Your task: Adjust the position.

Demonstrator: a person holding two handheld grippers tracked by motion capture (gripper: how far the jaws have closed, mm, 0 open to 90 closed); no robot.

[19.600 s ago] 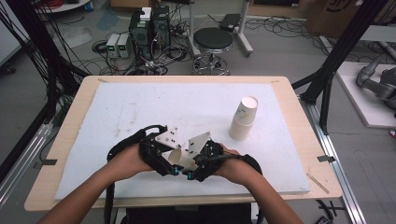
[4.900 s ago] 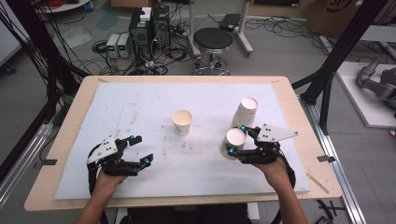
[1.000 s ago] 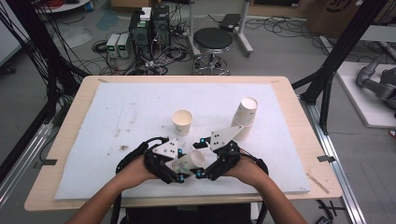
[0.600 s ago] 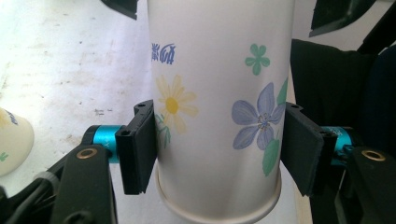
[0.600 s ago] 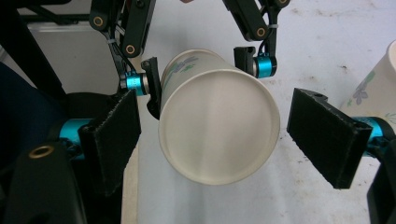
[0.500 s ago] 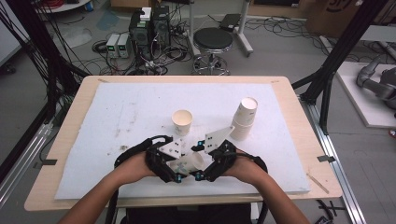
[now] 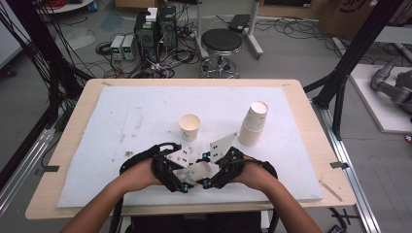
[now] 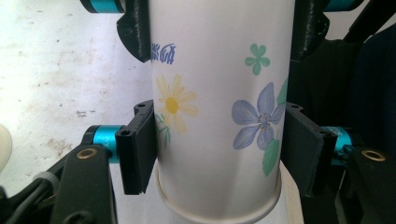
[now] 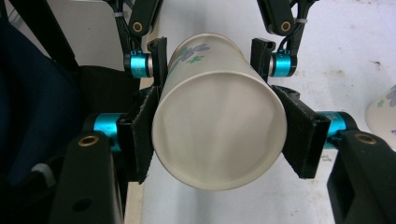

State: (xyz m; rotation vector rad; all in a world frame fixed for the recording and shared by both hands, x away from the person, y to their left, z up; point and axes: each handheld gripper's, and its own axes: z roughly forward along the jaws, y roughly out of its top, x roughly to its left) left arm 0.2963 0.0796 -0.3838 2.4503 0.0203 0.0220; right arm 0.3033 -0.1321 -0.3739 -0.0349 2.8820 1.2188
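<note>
A white paper cup (image 7: 197, 171) printed with flowers lies level between my two grippers, just above the white mat's front middle. My left gripper (image 7: 190, 175) is shut on it; its black pads (image 8: 140, 144) press the cup (image 8: 219, 70) near the rimmed mouth end. My right gripper (image 7: 203, 171) has just been closing, and its pads (image 9: 140, 135) now press the sides of the cup (image 9: 219, 140) at the closed base end. That base faces the right gripper view. The left gripper's jaws show farther along the cup there.
One cup (image 7: 189, 127) stands upright with its mouth up on the white mat (image 7: 121, 121), just beyond my hands. A stack of upside-down cups (image 7: 252, 124) stands at the right. The wooden table's edge (image 7: 48, 194) frames the mat.
The right gripper's jaws have closed onto the cup that the left gripper holds. Both hands have kept their place at the front middle.
</note>
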